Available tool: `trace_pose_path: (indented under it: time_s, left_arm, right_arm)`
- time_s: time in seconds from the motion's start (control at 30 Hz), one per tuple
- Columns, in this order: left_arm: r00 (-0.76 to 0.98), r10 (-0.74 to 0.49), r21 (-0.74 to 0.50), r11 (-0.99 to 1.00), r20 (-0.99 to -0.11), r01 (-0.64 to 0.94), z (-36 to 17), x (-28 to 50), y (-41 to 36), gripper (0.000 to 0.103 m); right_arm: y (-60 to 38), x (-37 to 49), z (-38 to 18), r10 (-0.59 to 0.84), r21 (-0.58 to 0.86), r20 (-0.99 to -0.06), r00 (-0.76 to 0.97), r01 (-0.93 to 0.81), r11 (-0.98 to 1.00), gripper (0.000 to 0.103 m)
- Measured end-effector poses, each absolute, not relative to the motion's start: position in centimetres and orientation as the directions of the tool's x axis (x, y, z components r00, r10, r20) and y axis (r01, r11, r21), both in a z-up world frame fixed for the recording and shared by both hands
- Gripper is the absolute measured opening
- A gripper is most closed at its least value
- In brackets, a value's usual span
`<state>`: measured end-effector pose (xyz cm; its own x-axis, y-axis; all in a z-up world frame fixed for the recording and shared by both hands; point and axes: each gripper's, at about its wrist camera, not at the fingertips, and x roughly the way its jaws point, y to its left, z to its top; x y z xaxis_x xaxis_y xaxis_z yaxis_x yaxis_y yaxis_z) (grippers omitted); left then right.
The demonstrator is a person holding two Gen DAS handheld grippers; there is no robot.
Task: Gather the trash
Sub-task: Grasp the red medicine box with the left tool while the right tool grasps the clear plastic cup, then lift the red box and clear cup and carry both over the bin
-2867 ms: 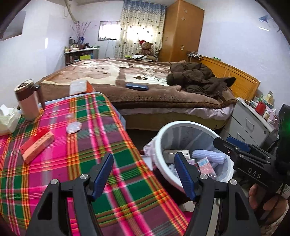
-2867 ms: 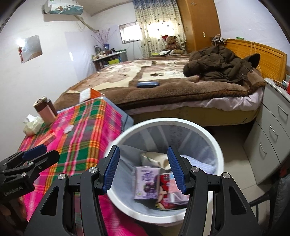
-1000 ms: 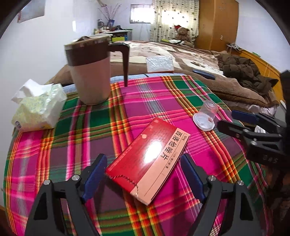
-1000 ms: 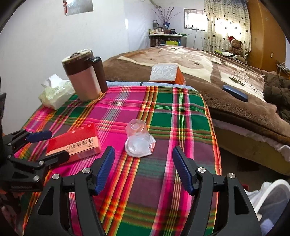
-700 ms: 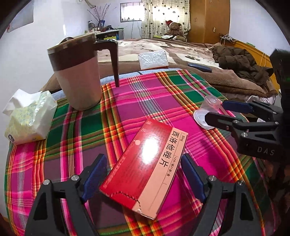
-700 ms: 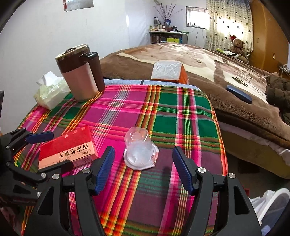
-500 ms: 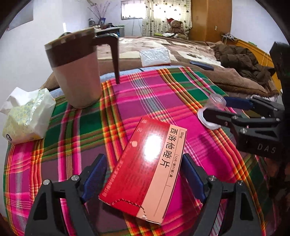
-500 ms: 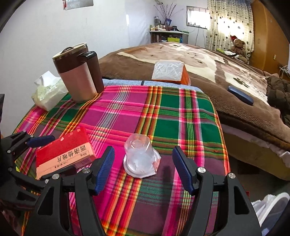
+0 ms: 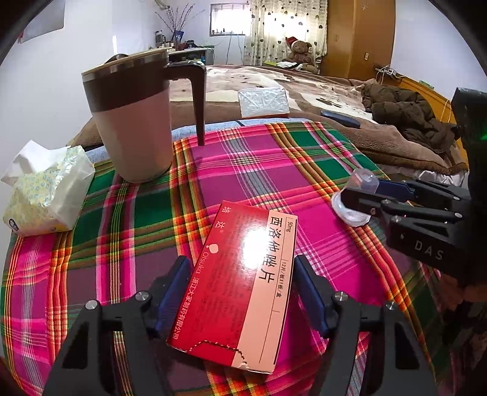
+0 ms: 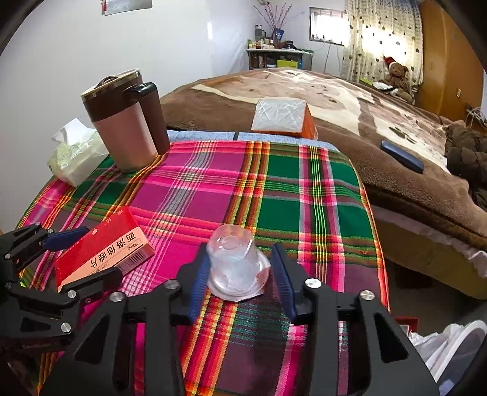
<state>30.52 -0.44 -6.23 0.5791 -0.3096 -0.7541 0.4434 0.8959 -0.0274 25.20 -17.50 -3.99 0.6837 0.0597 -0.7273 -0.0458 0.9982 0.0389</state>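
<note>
Moved: both grippers are narrowed since before.
Left gripper [image 9: 242, 291]: closing – red box [image 9: 243, 280] is pinched.
Right gripper [image 10: 242, 275]: closing – clear cup [image 10: 236, 263] is flanked; contact cannot be told.

Both wrist views look steeply down, close over the plaid tablecloth [image 9: 243, 158], sharing it and the bed [image 10: 334, 100] behind.

- Daylight reaches me through the curtained window [image 9: 274, 27] behind the bed; room bright, focus sharp.
- Glare patch on red box [image 9: 240, 274].
- Fisheye bends edges; corners black.
</note>
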Motion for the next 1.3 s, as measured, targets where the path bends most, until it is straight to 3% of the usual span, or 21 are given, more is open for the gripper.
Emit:
trace_pose_path:
  time_s: [0.6,1.3]
  left_arm:
    - [0.629,-0.293,-0.019,0.915,-0.720,0.404,-3.9,27.9,-0.3,0.071]
    - [0.690,-0.348,-0.028,0.902,-0.635,0.430,1.3,19.5,-2.6,0.071]
  right_arm:
    - [-17.9,22.7,-2.8,0.099,0.081,-0.683,0.723,-0.060,0.995,0.033]
    - [-21.0,14.8,1.4,0.083,0.103,-0.594,0.800,-0.027,0.994,0.033]
